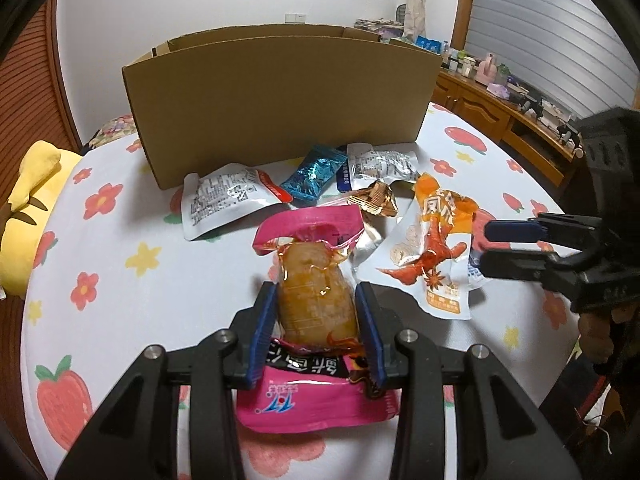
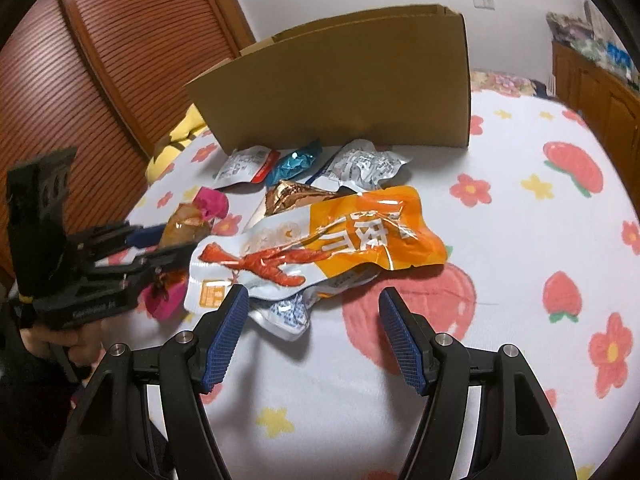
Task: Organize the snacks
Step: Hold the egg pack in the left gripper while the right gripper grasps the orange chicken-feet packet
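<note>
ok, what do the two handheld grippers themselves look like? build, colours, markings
Both match: matte black plastic frames with cut-out linkage arms and silver pivot screws. The left gripper and right gripper carry long blue finger pads with a fine ribbed grid texture. From the right wrist view, the left unit has small white lettering on its body, unreadable, and a yellow band near the handle.

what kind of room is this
Probably a bedroom at home: the snacks lie on a bed sheet printed with strawberries, a yellow plush toy sits beside it, and a cluttered wooden dresser lines the wall.
</note>
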Demonstrator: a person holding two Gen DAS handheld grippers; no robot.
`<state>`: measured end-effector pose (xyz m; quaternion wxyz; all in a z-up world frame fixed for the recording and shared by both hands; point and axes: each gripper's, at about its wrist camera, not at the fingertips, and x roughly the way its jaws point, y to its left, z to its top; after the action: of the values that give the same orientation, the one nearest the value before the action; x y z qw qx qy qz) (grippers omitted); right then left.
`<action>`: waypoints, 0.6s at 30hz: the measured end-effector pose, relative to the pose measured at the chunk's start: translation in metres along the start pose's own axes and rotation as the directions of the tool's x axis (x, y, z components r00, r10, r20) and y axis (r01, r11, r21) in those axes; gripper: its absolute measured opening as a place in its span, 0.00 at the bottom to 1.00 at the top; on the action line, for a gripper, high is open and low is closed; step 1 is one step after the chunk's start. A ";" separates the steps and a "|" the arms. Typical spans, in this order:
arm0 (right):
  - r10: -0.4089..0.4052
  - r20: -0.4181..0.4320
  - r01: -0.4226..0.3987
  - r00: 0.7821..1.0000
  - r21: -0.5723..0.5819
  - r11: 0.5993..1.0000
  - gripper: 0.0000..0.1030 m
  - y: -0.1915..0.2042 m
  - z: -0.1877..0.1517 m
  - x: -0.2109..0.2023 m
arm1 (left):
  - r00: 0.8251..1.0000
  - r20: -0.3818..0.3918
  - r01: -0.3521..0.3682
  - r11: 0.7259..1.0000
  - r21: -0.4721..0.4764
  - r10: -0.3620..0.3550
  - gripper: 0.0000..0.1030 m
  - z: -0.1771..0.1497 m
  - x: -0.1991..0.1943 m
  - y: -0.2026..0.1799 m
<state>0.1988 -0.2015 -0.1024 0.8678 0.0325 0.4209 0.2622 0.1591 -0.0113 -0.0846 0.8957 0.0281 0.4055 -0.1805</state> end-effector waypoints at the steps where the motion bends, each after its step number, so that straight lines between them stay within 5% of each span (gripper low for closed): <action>1: 0.006 -0.002 -0.006 1.000 0.013 1.000 0.68 -0.002 0.001 0.001 | 1.000 0.000 0.000 1.000 0.000 0.000 0.37 -0.001 0.000 0.000; 9: 0.045 0.006 -0.045 0.999 0.134 0.990 0.67 -0.026 0.018 0.015 | 1.000 -0.004 0.001 1.000 -0.010 -0.001 0.38 -0.004 0.003 0.002; 18: 0.035 -0.008 -0.033 0.999 0.141 0.989 0.68 -0.020 0.025 0.019 | 1.000 -0.002 0.004 1.000 -0.023 -0.004 0.38 -0.008 0.002 0.004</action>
<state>0.2351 -0.2056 -0.1053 0.8565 0.0995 0.4423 0.2467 0.1563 -0.0070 -0.0918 0.8951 0.0170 0.4086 -0.1777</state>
